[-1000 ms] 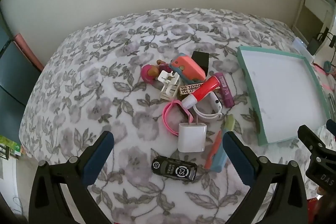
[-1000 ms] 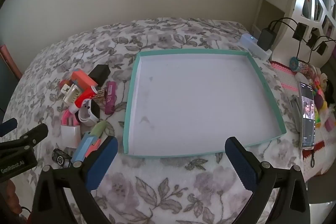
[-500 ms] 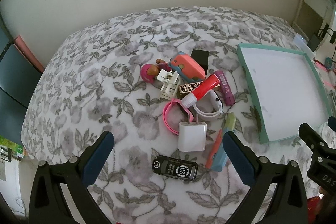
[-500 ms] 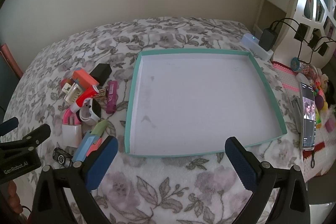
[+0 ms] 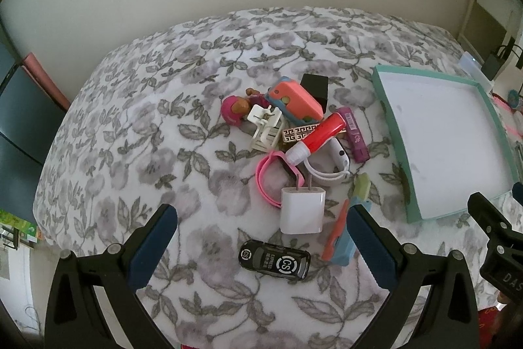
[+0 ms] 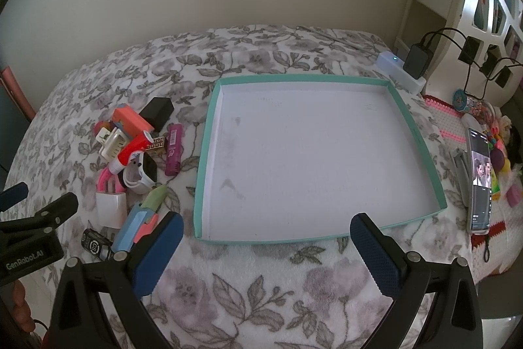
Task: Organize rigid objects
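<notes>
Toy car between wide-apart left jaws, untouched.

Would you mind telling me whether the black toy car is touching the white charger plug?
Apart. The left wrist view shows a strip of flowered blanket between the black toy car and the bottom edge of the white charger plug.
</notes>
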